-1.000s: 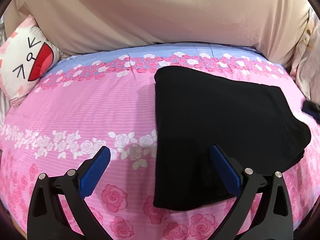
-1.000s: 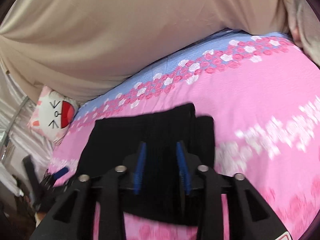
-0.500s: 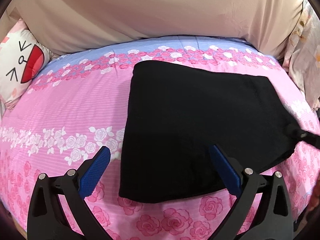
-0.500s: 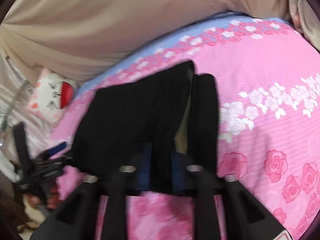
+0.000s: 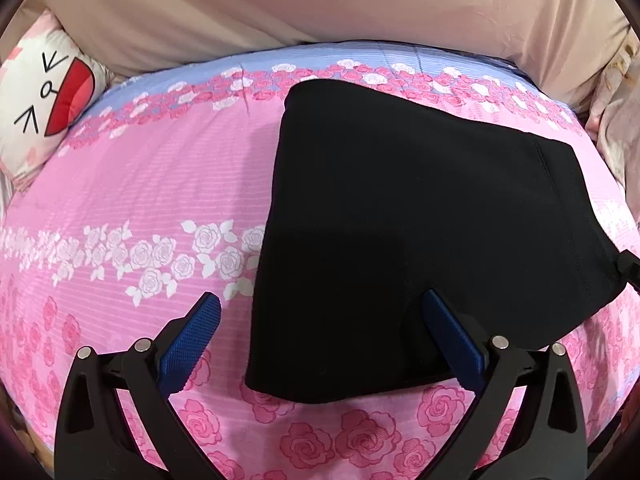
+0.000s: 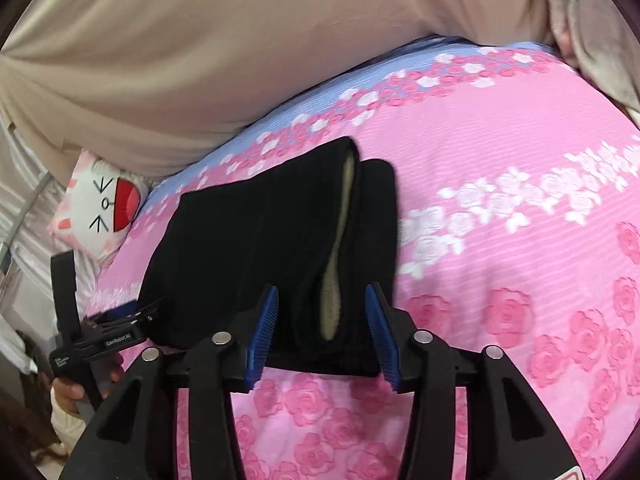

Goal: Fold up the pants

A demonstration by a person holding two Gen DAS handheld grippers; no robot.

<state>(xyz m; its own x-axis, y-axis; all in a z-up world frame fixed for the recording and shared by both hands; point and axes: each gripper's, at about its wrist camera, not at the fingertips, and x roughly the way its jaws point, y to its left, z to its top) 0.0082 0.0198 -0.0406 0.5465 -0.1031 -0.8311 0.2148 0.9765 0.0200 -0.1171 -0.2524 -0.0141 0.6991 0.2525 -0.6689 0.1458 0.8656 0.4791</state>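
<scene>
Black pants (image 5: 432,232) folded into a block, lying on the pink bed (image 5: 140,200), center-right of the left view. Right gripper (image 6: 322,320): fingers apart, straddling the layered near edge, nothing clamped. Left gripper (image 5: 320,340): fingers wide apart over the near corner. Risk: a pinch catching only the top layer would peel the fold open.

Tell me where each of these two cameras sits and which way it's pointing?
Left wrist view: rides on the left gripper, looking forward between its wide-open blue fingers over the folded black pants on the pink rose bedsheet.
Right wrist view: rides on the right gripper, looking along the pants' layered edge; the left gripper and the person's hand show at left.
Both views share the pants, the bedsheet and the cartoon cat pillow.
</scene>
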